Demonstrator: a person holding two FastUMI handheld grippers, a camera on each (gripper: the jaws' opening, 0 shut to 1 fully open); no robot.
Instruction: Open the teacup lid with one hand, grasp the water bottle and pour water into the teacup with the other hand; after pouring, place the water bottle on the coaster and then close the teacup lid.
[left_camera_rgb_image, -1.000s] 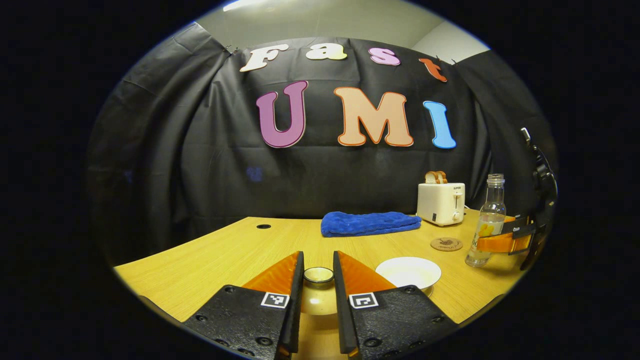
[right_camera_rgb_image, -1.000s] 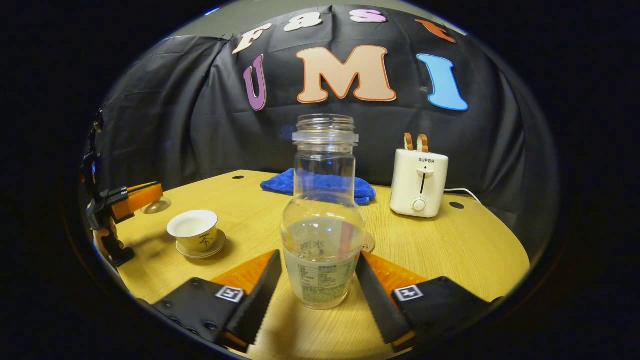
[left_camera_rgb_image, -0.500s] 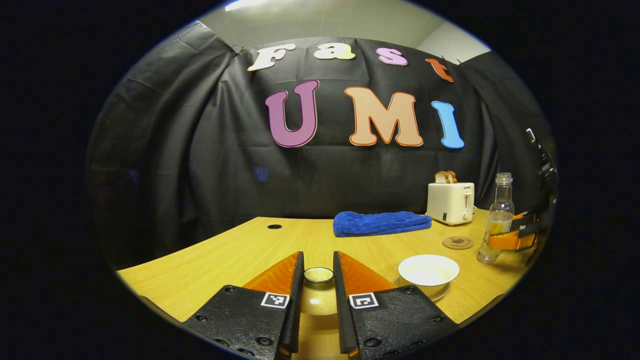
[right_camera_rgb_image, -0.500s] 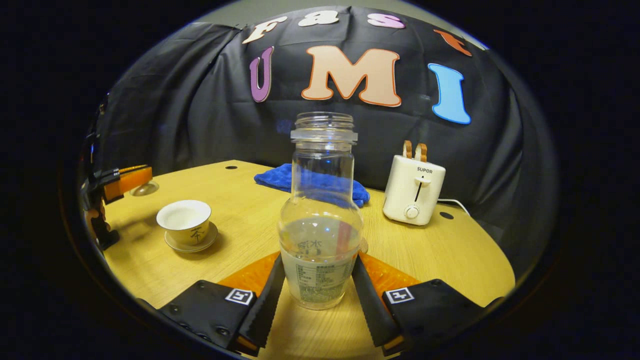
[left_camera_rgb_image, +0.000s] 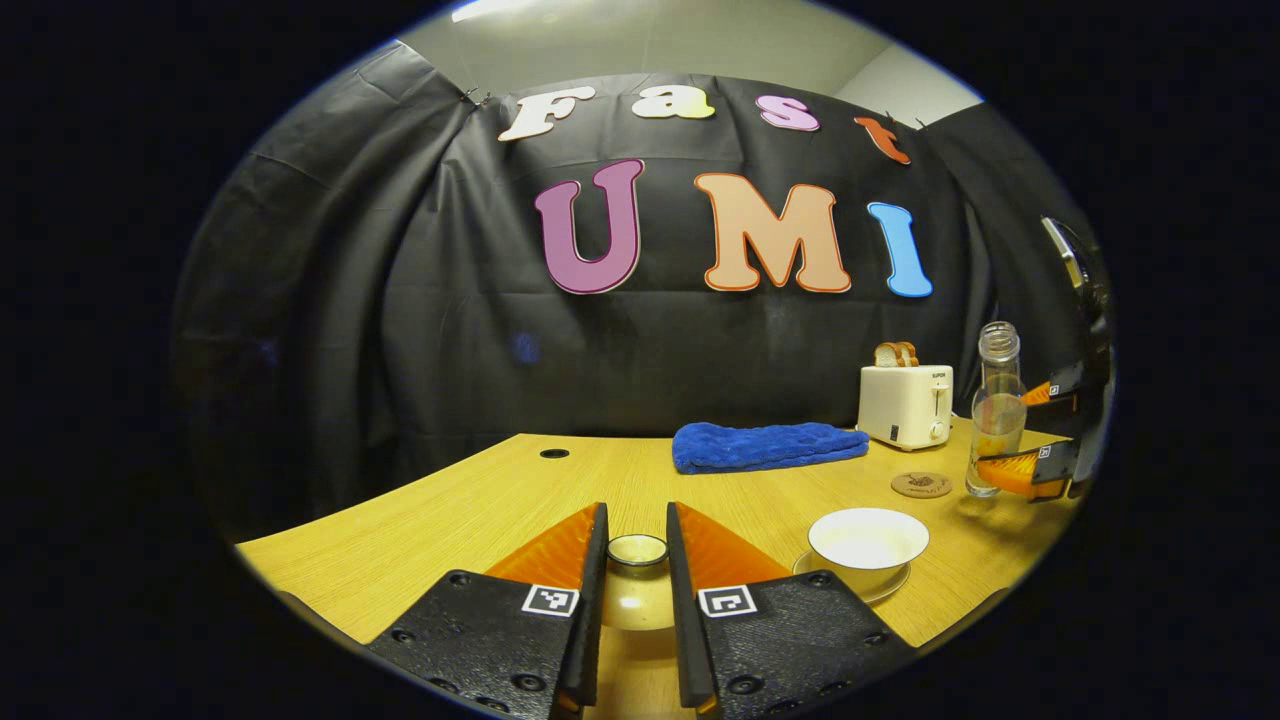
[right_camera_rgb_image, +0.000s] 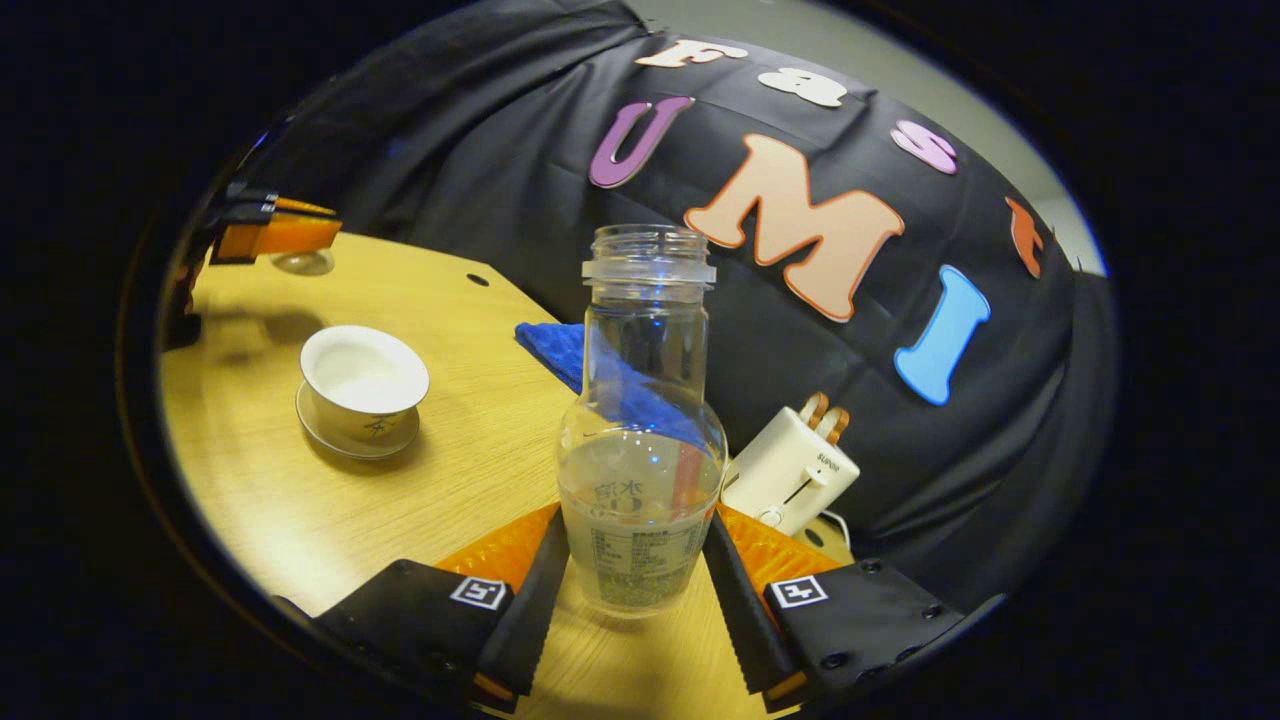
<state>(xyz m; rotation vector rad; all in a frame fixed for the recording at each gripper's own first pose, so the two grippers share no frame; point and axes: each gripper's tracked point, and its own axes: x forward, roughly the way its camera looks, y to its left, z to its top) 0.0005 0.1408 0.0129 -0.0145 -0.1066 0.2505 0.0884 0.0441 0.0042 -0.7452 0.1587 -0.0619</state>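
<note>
Lifted off the tabletop (right_camera_rgb_image: 300, 500) and tilted since a moment ago, the clear uncapped water bottle (right_camera_rgb_image: 642, 450) sits clamped in the right gripper (right_camera_rgb_image: 635, 590) fingers, well apart from the open white teacup (right_camera_rgb_image: 364, 378). Beside that teacup, the left gripper (left_camera_rgb_image: 637, 580) fingers pinch the small domed lid (left_camera_rgb_image: 637, 590) by its knob. Pouring looks next.

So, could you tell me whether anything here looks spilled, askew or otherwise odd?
Nothing stands out. The water bottle sits in the right gripper with no spill showing on the table; the teacup stands upright and uncovered on its saucer.
</note>
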